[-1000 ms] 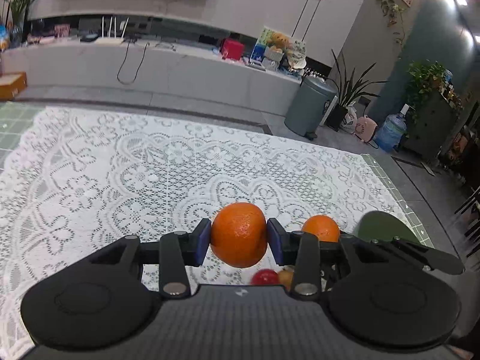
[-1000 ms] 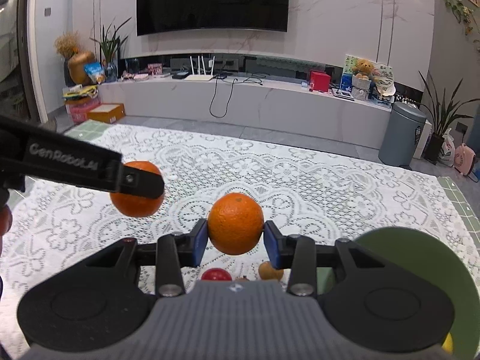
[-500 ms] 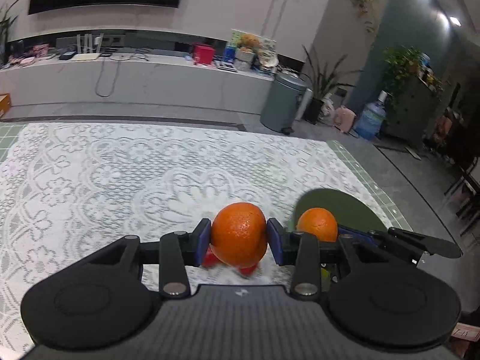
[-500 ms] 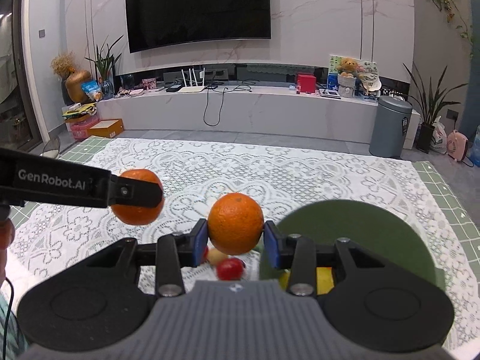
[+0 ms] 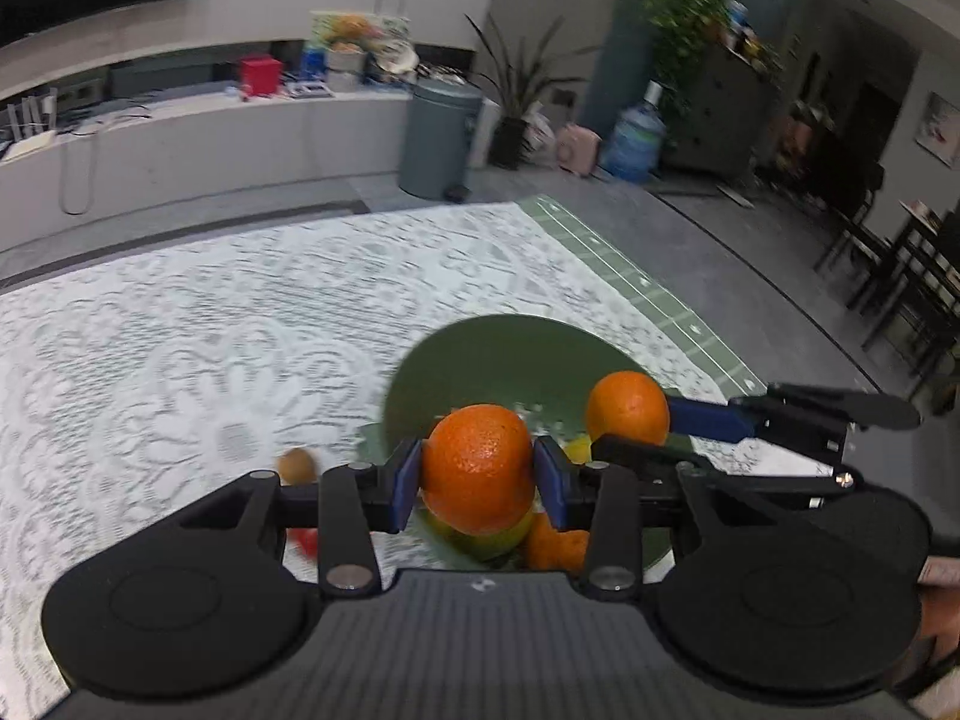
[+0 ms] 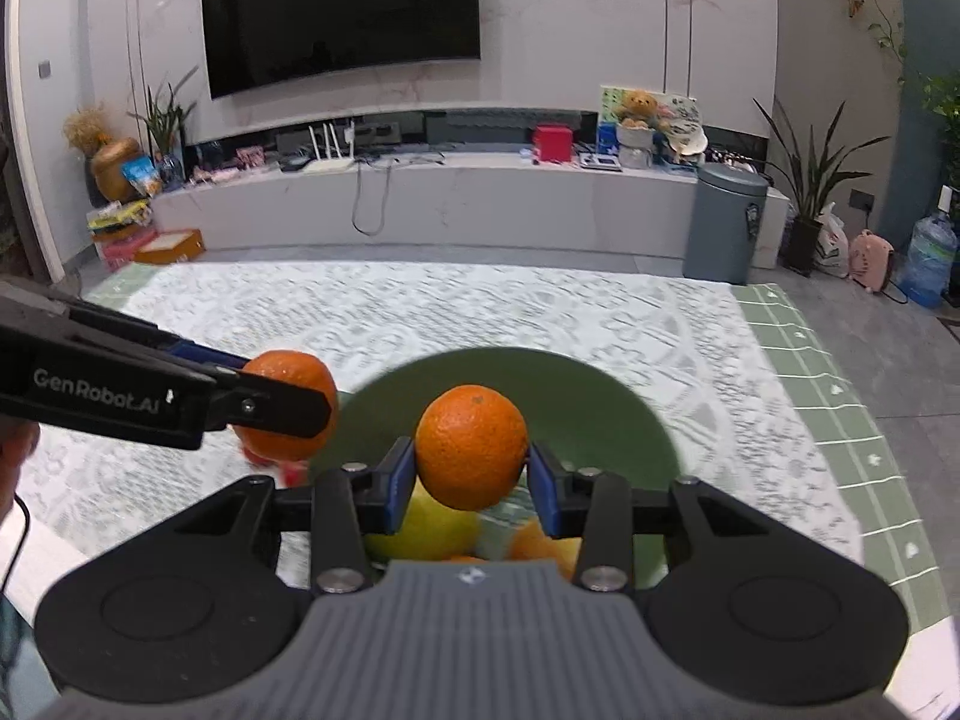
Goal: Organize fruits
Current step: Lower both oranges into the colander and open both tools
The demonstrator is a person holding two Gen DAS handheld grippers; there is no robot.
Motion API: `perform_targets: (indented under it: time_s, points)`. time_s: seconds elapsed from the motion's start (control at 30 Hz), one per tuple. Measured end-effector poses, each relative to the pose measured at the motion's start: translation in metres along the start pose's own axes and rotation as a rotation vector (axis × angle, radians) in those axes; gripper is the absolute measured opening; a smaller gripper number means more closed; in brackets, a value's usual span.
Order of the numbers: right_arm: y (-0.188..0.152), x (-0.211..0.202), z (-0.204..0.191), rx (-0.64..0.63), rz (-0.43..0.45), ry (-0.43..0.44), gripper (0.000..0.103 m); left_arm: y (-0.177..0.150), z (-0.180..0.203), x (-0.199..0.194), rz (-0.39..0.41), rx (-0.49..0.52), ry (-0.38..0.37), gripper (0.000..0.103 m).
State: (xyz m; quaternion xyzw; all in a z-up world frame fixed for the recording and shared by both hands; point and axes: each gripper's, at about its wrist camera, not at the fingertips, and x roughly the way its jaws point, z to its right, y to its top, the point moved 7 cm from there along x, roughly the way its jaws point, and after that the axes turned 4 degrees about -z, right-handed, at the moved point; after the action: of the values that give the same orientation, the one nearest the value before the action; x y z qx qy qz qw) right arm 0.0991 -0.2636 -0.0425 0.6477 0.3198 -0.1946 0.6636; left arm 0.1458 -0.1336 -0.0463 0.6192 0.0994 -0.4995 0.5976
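Note:
My left gripper (image 5: 477,477) is shut on an orange (image 5: 478,467) and hangs over the near left rim of a green plate (image 5: 516,354). My right gripper (image 6: 471,477) is shut on a second orange (image 6: 471,444) above the same green plate (image 6: 576,396). Each view shows the other gripper beside it: the right one's orange (image 5: 627,407) sits right of mine, the left one's orange (image 6: 287,405) left of the plate. A yellow-green fruit (image 6: 429,525) and orange pieces (image 6: 540,543) lie on the plate under the grippers.
A brown kiwi-like fruit (image 5: 296,465) and a small red fruit (image 5: 306,540) lie on the white lace cloth (image 5: 180,348) left of the plate. Beyond the cloth's right edge is grey floor, with a grey bin (image 6: 723,222) and a low TV shelf (image 6: 420,204) behind.
Both grippers have carried their oranges to the right across the lace cloth, from beside the plate to over it. The small fruits on the cloth now lie to the left.

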Motion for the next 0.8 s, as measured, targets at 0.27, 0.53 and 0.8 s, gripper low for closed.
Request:
perform_targets:
  time_s: [0.27, 0.53, 0.8]
  points:
    - [0.004, 0.039, 0.030, -0.007, -0.114, 0.037, 0.038, 0.009, 0.010, 0.041, -0.083, 0.027, -0.013, 0.046]
    - [0.008, 0.078, 0.030, -0.048, -0.225, 0.051, 0.038, 0.024, 0.006, 0.067, -0.122, 0.042, 0.002, 0.046]
    - [0.003, 0.110, 0.029, -0.100, -0.287, 0.054, 0.038, 0.032, 0.003, 0.084, -0.147, 0.053, 0.025, 0.046]
